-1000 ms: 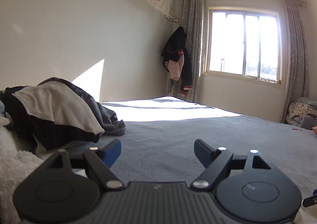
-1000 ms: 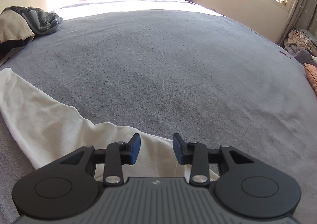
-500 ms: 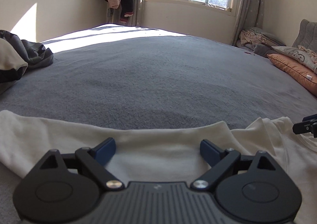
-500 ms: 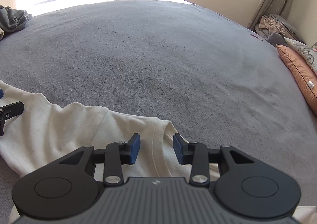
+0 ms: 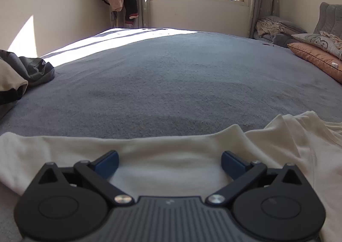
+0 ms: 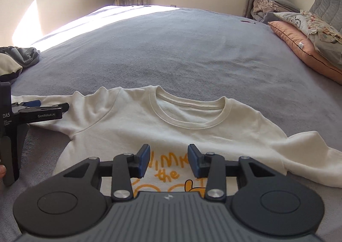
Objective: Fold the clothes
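Cream sweatshirt [image 6: 132, 126] flat on the grey bed [image 6: 171, 49]: your left claw [image 5: 170, 161] opens wide over its sleeve; your right claw [image 6: 168, 159], opening, empty, over its chest print

The right gripper [image 6: 167, 160] hides most of the orange print [image 6: 168, 174] on the cream sweatshirt [image 6: 132, 122], leaving it unreadable; the frame edge cuts off its right sleeve, and the left-edge clothes pile [image 6: 15, 60]
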